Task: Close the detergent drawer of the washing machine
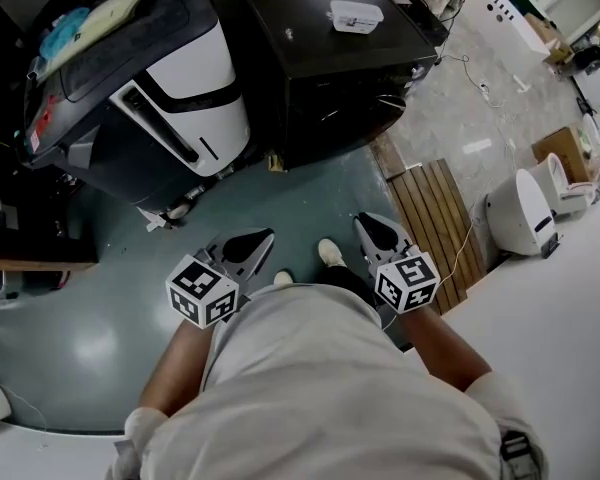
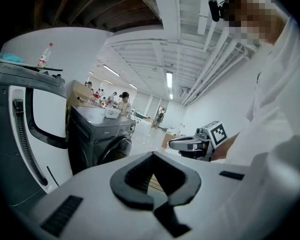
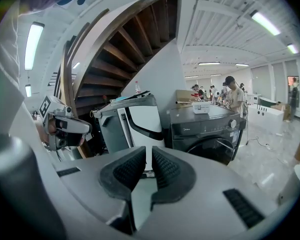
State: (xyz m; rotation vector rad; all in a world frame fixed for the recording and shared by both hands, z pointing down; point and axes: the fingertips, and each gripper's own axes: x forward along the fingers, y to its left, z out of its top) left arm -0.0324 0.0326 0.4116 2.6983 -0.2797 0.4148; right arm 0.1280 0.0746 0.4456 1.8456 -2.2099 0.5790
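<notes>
Two empty tools (image 1: 260, 240) (image 1: 368, 224), tub (image 1: 356, 15) atop washer (image 1: 300, 38)

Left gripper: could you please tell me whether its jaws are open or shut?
Shut: the left gripper shows its jaw tips touching, with nothing between them.

- Dark grey front-loading washing machine (image 1: 320, 68) (image 2: 97, 136) (image 3: 205, 131), standing upright on the green floor, up at its far edge, right beside a white-and-grey appliance.
- Flat top, boxy body; the front carries a round dark porthole door, closed, with a control strip above it and a round knob at that strip's right end.
- Detergent drawer (image 3: 186, 130), at the strip's left end: from the right gripper view it looks level with the panel, though it's too small to be sure.
</notes>
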